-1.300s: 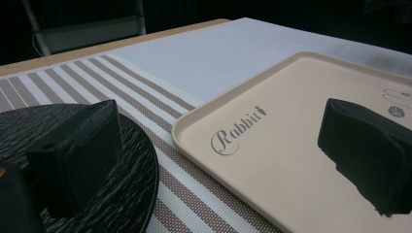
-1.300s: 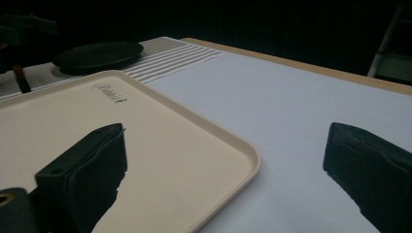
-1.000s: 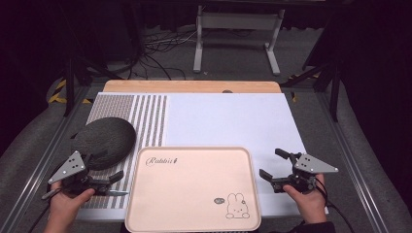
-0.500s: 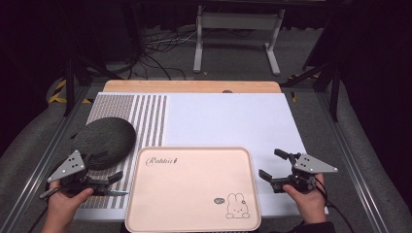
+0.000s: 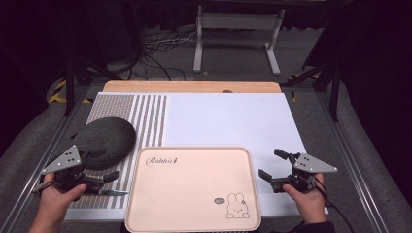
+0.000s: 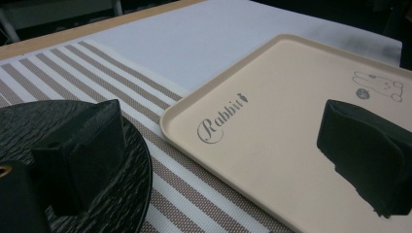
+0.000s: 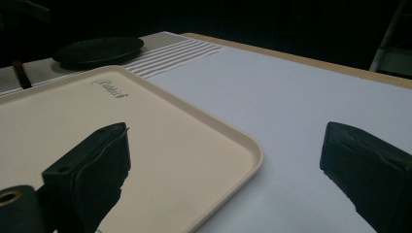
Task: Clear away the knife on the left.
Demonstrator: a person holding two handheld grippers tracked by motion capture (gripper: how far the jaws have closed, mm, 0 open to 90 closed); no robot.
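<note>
A pale pink tray (image 5: 194, 189) with "Rabbit" lettering and a bunny drawing lies empty at the table's near middle. To its left, a round black textured plate (image 5: 104, 142) rests on the striped mat. My left gripper (image 5: 111, 184) is held low just in front of the plate, open and empty, its jaws pointing at the tray's left rim. Off the tray's right edge, my right gripper (image 5: 272, 165) hovers over the white mat, open and empty. The left gripper view has the plate (image 6: 131, 160) and tray (image 6: 272, 126) between wide jaws. The right gripper view looks across the tray (image 7: 145, 121) to the plate (image 7: 99, 48).
A white mat (image 5: 228, 116) covers the table's middle and right. A brown-and-white striped mat (image 5: 145, 116) lies at the left. The wooden table edge (image 5: 189, 86) runs along the far side. Beyond it stand a metal frame (image 5: 238, 29) and floor cables (image 5: 160, 43).
</note>
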